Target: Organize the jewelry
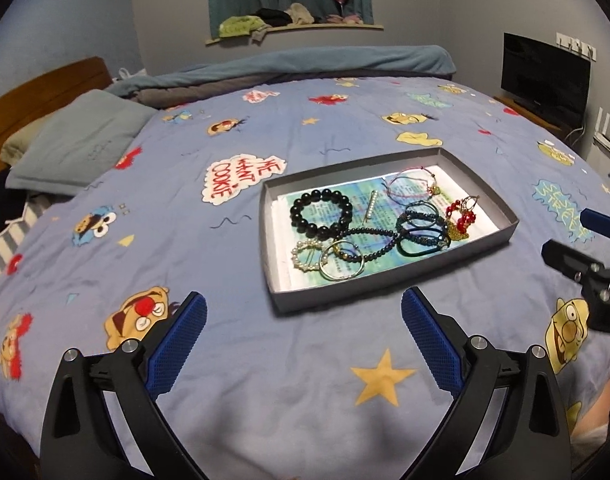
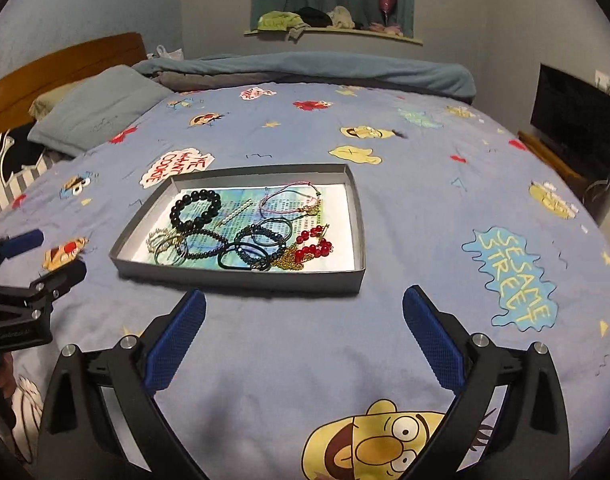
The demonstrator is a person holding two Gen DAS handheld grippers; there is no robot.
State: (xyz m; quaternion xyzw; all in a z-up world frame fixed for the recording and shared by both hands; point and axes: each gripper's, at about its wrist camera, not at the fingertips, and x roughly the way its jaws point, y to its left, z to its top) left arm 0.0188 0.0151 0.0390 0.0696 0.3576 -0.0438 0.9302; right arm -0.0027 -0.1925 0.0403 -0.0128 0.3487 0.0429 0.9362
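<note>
Dim room, soft indoor light, heavy fisheye bend

Light falls from above, flat and bluish; faint shadows lie on the bed (image 1: pixel 305 380) under each hand-held gripper. The paper in the tray (image 1: pixel 389 280) glares white. Edges curve and darken to black corners; detail is slightly soft.

A shallow grey tray (image 1: pixel 389 280) lies flat on the bed, lined with a printed blue-green sheet and holding tangled jewelry: a black bead bracelet (image 1: pixel 320 213) at its far left, a pearl bracelet (image 1: pixel 305 255) beside a silver bangle (image 1: pixel 342 265), dark beaded strands (image 1: pixel 421 229) at centre, red bead earrings (image 1: pixel 461 216), a pink cord bracelet (image 1: pixel 411 181).
</note>
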